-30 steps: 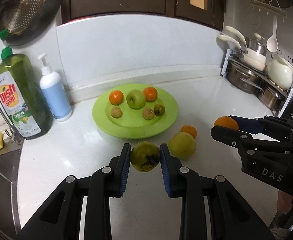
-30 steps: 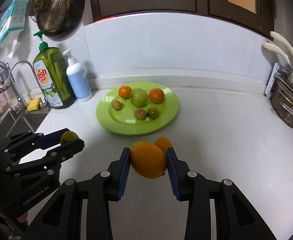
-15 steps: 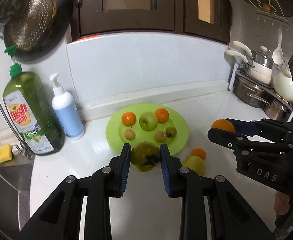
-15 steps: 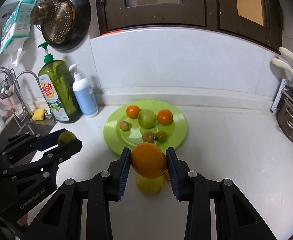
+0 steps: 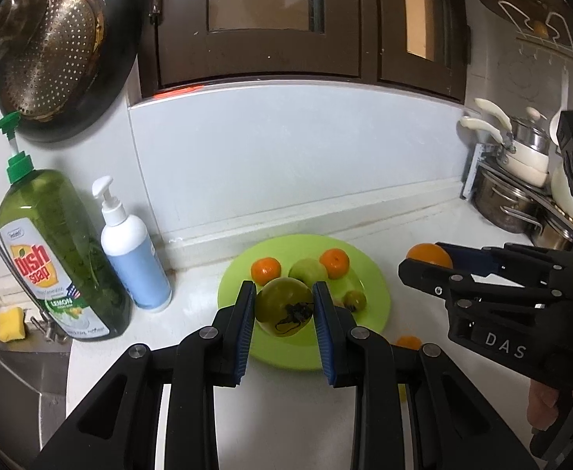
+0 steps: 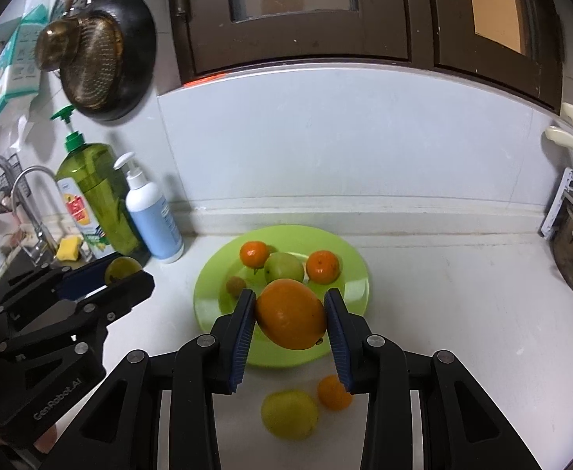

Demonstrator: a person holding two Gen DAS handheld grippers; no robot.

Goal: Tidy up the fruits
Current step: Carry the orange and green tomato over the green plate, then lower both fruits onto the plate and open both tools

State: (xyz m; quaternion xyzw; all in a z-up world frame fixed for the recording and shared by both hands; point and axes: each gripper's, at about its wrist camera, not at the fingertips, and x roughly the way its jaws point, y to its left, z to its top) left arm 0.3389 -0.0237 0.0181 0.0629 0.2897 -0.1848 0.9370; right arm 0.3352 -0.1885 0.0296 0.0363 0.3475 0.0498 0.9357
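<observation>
My left gripper (image 5: 284, 309) is shut on a green fruit with a dark stem (image 5: 284, 307), held in the air in front of the green plate (image 5: 372, 293). My right gripper (image 6: 290, 313) is shut on a large orange (image 6: 291, 313), also held above the plate (image 6: 208, 293). The plate holds two small oranges (image 6: 254, 253), a green apple (image 6: 284, 268) and small brown-green fruits (image 6: 235, 285). A yellow-green fruit (image 6: 289, 414) and a small orange (image 6: 334, 391) lie on the counter in front of the plate.
A green dish soap bottle (image 5: 55, 254) and a white pump bottle (image 5: 134, 250) stand left of the plate against the wall. A sink with a yellow sponge (image 5: 10, 323) is at far left. Pots on a rack (image 5: 521, 188) stand at right.
Both grippers have risen with their fruits and tilted up; the plate and the loose fruits now sit lower and nearer in both views.
</observation>
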